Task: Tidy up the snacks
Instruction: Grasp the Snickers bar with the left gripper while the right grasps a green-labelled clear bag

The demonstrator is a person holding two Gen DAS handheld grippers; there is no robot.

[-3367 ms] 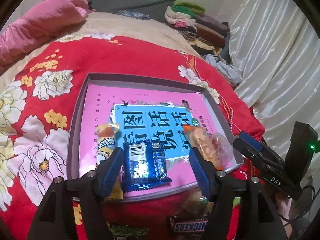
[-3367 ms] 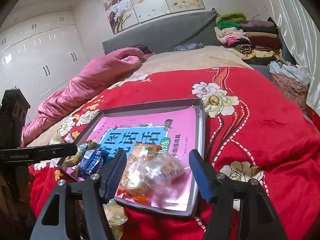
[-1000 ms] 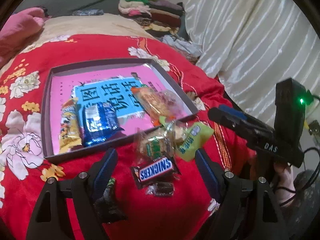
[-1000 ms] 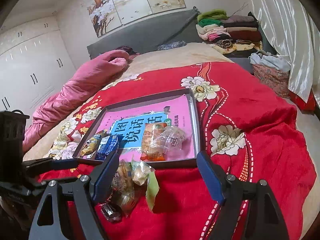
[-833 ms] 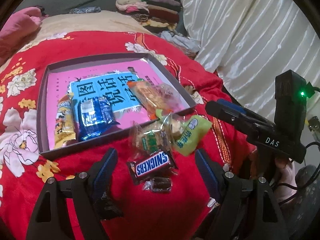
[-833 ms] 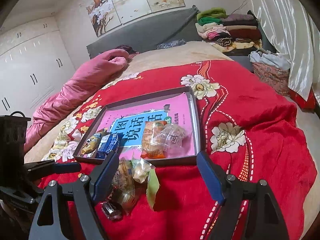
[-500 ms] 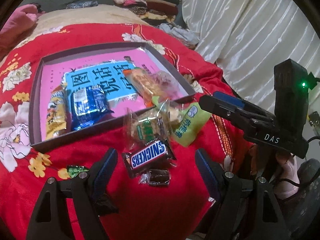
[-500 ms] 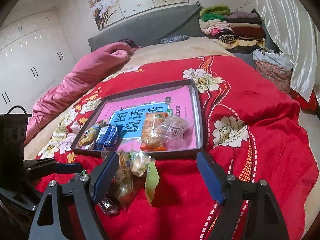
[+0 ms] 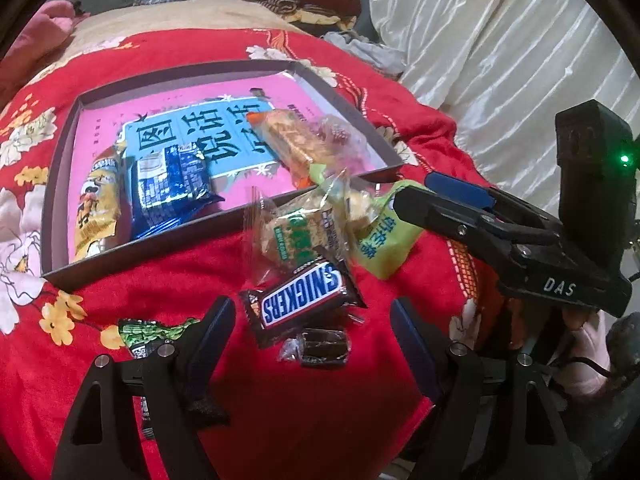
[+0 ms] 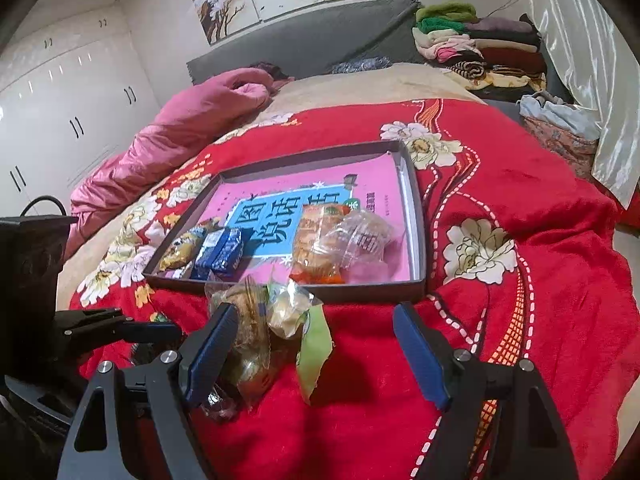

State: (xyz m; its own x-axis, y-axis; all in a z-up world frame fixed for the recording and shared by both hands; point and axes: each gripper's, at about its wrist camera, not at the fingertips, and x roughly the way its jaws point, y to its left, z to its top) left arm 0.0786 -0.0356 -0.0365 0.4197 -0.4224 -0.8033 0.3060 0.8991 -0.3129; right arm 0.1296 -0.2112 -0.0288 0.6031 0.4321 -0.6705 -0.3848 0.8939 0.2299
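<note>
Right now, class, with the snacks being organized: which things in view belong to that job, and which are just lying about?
Belong to the job:
brown Snickers bar
clear-wrapped green-label biscuit pack
lime-green snack pouch
blue foil packet
dark shallow tray
open left gripper

Just lying about:
folded clothes stack
pink quilt

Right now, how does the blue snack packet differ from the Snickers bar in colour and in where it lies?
The blue snack packet is shiny blue with white print; the Snickers bar is dark brown with a white and blue name. The blue packet lies inside the tray, beside a yellow packet; the Snickers bar lies outside it on the red blanket, between the fingers of the open left claw. Both are sealed and lie flat.
</note>
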